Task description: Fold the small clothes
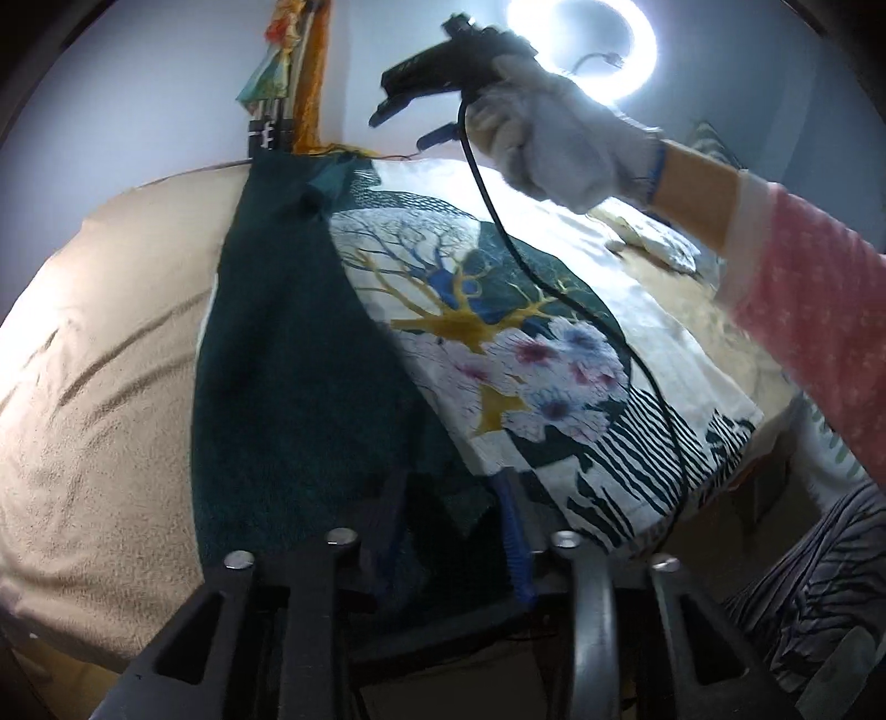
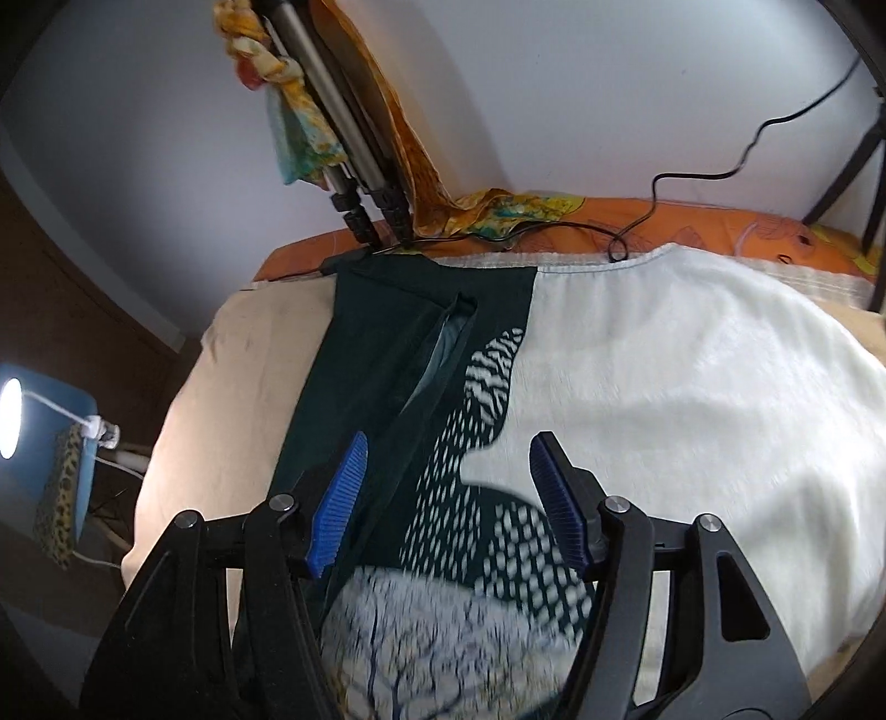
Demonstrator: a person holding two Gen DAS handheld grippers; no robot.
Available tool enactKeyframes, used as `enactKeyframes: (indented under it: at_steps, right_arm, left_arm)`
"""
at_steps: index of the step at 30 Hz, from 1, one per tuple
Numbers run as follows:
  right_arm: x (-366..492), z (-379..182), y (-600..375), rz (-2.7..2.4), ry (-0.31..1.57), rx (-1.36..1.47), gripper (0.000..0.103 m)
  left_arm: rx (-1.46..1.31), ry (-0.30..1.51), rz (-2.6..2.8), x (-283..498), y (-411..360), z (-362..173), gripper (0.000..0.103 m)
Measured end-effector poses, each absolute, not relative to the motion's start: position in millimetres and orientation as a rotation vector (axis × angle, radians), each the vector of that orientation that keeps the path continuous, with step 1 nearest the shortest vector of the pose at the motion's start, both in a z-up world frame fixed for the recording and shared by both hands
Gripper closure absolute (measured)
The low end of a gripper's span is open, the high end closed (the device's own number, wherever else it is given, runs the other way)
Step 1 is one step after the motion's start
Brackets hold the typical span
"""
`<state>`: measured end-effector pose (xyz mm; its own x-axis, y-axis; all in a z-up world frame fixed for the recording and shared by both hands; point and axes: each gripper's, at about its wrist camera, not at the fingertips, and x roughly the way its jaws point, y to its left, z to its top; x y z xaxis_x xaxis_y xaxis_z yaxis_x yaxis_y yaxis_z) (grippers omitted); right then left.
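Note:
A dark green garment (image 1: 288, 354) lies flat in a long strip on the bed, beside a white cloth printed with a tree and flowers (image 1: 498, 332). My left gripper (image 1: 448, 515) is low at the garment's near edge; its blue fingers (image 1: 512, 531) stand apart with dark fabric lying over the left one. My right gripper (image 1: 410, 119) is held high above the far end by a white-gloved hand, jaws apart and empty. In the right wrist view, the right gripper (image 2: 448, 498) is open above the green garment (image 2: 376, 376) and the printed cloth (image 2: 664, 399).
A beige blanket (image 1: 99, 360) covers the bed's left side. A tripod (image 2: 354, 183) draped with scarves stands at the far edge. A ring light (image 1: 587, 44) glows behind. A black cable (image 1: 554, 288) trails from the right gripper across the cloth. A lamp (image 2: 11, 410) sits at left.

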<state>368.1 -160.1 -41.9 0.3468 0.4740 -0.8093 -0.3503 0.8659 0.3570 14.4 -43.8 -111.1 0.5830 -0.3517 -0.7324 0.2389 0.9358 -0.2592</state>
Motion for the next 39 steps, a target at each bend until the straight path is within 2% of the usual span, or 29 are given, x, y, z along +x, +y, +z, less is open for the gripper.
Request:
enactKeyframes:
  at_steps: [4, 7, 11, 12, 13, 14, 15, 24, 26, 27, 28, 29, 30, 31, 34, 39]
  right_arm:
    - [399.8, -66.7, -133.8, 0.521, 1.123, 0.122, 0.039]
    - [419.7, -81.1, -117.3, 0.495, 1.140, 0.118, 0.039]
    - [438.5, -93.1, -100.7, 0.452, 1.136, 0.086, 0.039]
    - [441.3, -94.6, -97.6, 0.448, 1.132, 0.078, 0.043]
    - [443.4, -95.2, -94.5, 0.450, 1.128, 0.070, 0.061]
    - [444.8, -95.8, -91.0, 0.449, 1.125, 0.051, 0.090]
    - [445.8, -96.0, -89.4, 0.444, 1.126, 0.035, 0.097]
    - [456.9, -66.1, -102.8, 0.400, 1.035, -0.062, 0.099]
    - [463.3, -67.8, -106.7, 0.369, 1.044, -0.088, 0.099]
    - [465.8, -69.8, -107.8, 0.359, 1.058, -0.099, 0.097]
    - [468.7, -70.7, -107.9, 0.355, 1.077, -0.099, 0.085]
    - [469.6, -69.4, -110.9, 0.349, 1.087, -0.093, 0.062]
    - [467.3, -64.9, -115.9, 0.344, 1.070, -0.086, 0.054]
    - [460.9, -59.2, -120.6, 0.343, 1.038, -0.080, 0.051]
    - [439.3, -48.1, -129.4, 0.452, 1.031, -0.003, 0.051]
    - [385.2, -42.1, -113.1, 0.667, 1.058, -0.012, 0.068]
  left_arm:
    - [-0.177, 0.893, -0.355, 21.2, -35.8, -113.2, 0.094]
    - [-0.205, 0.898, -0.365, 25.4, -33.4, -114.0, 0.101]
    - [-0.226, 0.901, -0.371, 27.5, -33.7, -114.1, 0.103]
    - [-0.229, 0.901, -0.371, 28.2, -33.5, -113.8, 0.103]
    - [-0.233, 0.899, -0.371, 28.6, -32.8, -113.1, 0.103]
    - [-0.240, 0.899, -0.369, 28.9, -31.1, -112.4, 0.103]
    - [-0.252, 0.898, -0.370, 28.9, -29.6, -111.2, 0.103]
    - [-0.275, 0.873, -0.448, 28.6, -41.5, -97.1, 0.103]
    - [-0.249, 0.895, -0.476, 27.5, -51.5, -101.3, 0.093]
    - [-0.237, 0.911, -0.479, 26.8, -55.3, -103.3, 0.075]
    - [-0.229, 0.911, -0.477, 25.0, -56.9, -103.4, 0.071]
    - [-0.220, 0.908, -0.474, 25.0, -57.6, -102.5, 0.071]
    - [-0.210, 0.902, -0.472, 23.7, -56.8, -101.4, 0.071]
    - [-0.205, 0.893, -0.468, 22.7, -55.3, -99.4, 0.071]
    - [-0.217, 0.882, -0.460, 19.8, -49.0, -97.1, 0.071]
    - [-0.235, 0.883, -0.403, 13.7, -33.2, -100.7, 0.071]
